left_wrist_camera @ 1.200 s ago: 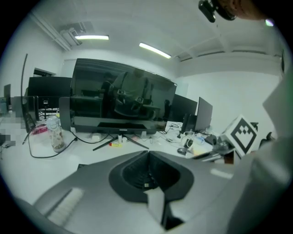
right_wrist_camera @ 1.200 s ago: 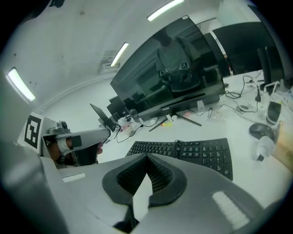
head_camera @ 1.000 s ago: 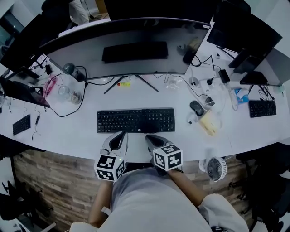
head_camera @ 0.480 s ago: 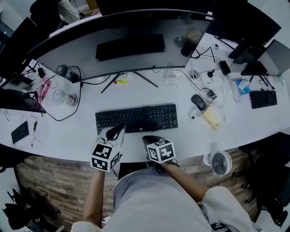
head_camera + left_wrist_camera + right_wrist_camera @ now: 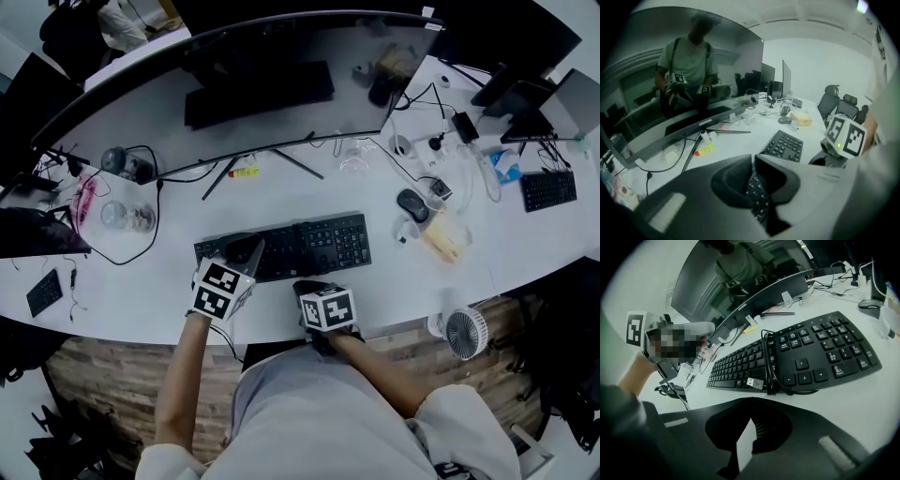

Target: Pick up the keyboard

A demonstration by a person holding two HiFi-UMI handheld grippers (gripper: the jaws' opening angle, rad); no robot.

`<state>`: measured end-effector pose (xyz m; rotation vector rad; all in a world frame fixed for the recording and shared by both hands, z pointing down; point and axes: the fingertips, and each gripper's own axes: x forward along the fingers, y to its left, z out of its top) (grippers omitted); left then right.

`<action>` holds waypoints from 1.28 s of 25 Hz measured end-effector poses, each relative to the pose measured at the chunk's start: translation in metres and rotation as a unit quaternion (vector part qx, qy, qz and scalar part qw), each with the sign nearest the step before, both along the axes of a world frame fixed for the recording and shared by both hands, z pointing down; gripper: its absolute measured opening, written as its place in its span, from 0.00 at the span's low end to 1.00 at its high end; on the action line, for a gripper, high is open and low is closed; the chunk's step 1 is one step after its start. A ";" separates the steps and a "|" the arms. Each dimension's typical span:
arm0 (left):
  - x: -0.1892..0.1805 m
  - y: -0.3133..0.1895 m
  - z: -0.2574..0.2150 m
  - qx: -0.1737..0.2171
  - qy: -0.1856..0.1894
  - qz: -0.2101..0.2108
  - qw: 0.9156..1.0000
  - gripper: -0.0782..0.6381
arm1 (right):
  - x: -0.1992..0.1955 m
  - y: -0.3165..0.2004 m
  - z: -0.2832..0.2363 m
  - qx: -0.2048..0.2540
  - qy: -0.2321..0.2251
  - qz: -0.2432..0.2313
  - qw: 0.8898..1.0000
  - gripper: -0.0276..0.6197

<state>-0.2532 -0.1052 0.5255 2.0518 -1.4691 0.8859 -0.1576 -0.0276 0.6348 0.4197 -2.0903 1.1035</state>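
Left tool [image 5: 247, 249], curved jaws together, over flat black keyboard [image 5: 323, 244].

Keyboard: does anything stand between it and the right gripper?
Nothing visible does. Only bare desk lies between the right gripper and the keyboard. Its own cable is wound around its middle, ahead of the jaws.

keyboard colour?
Black. The keyboard shows best in the right gripper view.
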 end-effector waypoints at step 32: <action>0.037 -0.036 0.106 -0.224 0.055 0.281 0.932 0.11 | -0.015 -0.005 0.019 -0.117 -0.031 0.156 0.980 0.02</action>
